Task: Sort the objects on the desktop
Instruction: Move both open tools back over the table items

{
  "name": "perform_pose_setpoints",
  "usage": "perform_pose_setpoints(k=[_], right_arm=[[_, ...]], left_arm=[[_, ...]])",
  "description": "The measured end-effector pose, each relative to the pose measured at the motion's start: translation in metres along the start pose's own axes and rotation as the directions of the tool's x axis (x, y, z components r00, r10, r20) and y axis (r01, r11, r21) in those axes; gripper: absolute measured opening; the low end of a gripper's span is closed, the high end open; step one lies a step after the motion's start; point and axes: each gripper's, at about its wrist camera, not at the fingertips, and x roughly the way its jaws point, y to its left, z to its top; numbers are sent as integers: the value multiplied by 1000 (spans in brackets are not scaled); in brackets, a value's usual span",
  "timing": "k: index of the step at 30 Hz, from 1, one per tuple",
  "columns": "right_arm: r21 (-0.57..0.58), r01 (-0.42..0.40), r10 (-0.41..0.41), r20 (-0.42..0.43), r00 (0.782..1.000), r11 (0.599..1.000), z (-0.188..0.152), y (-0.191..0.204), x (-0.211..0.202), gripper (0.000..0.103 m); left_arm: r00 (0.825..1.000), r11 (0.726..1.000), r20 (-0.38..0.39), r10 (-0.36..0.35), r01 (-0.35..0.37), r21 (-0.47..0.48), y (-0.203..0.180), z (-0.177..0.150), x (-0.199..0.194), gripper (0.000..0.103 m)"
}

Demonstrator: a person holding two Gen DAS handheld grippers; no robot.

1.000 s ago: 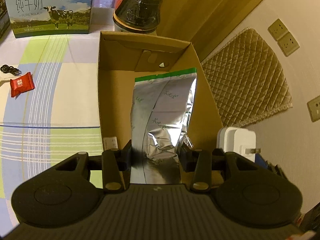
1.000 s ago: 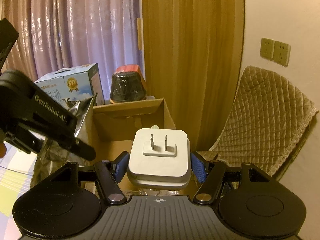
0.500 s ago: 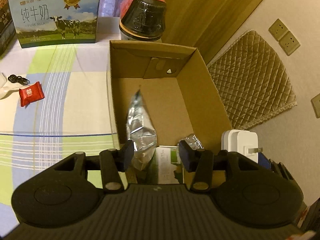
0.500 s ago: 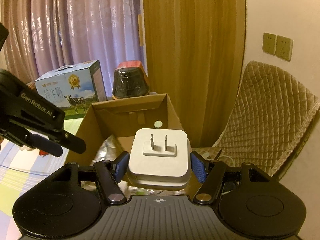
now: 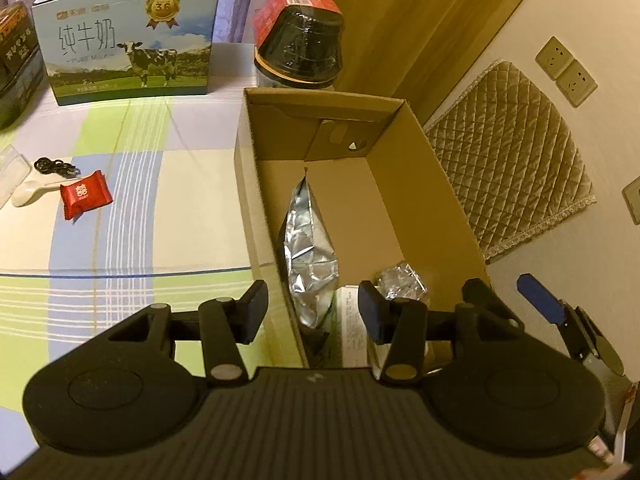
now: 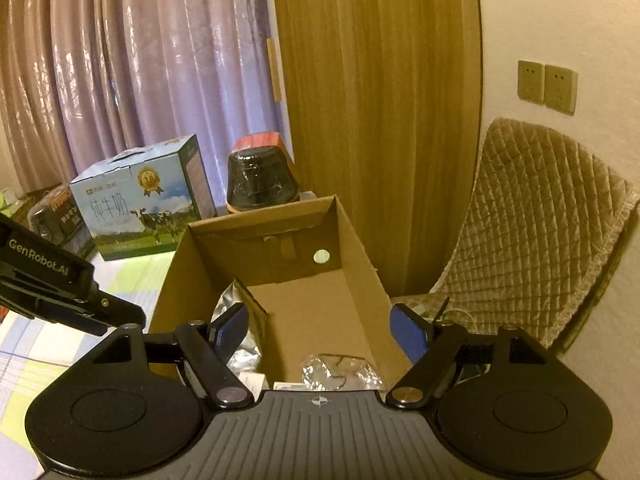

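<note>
crinkled silver foil pouch point(image 5: 308, 248) now lying in brown cardboard box point(image 5: 448, 200); white charger no longer visible. left gripper point(image 5: 312, 308) & right gripper point(image 6: 320, 330) both spread, empty. red candy packet point(image 5: 85, 195) on table left awaiting sorting.

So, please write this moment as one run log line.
left hand-held gripper: open | right hand-held gripper: open | foil bag: inside cardboard box

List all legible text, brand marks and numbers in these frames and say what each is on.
"纯牛奶" and "PURE M…": milk carton
"3.6": gold seal on that carton
"GenRobot.AI": left gripper, seen from the right wrist
Red candy wrapper: white mark, too small to read
White leaflet in the cardboard box: print blurred
Dark box: lettering unreadable
</note>
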Motion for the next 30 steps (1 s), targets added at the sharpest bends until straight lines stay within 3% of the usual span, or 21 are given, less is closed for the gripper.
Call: perform_pose_setpoints(k=[11, 16, 18, 30], right_arm=[[9, -34, 34, -9, 999, 999, -11, 15, -28, 82], [-6, -58, 58, -22, 998, 998, -20, 32, -37, 87], [-4, -67, 67, -25, 997, 998, -24, 37, -41, 89], [-2, -114, 114, -67, 991, 993, -47, 75, -54, 101]], left_arm=[[999, 999, 23, 46, -46, 16, 29, -29, -27, 53], [995, 996, 37, 90, -91, 26, 48, -46, -41, 65], [992, 992, 48, 115, -116, 39, 55, -54, -47, 74], [977, 978, 98, 188, -196, 75, 104, -103, -76, 99]])
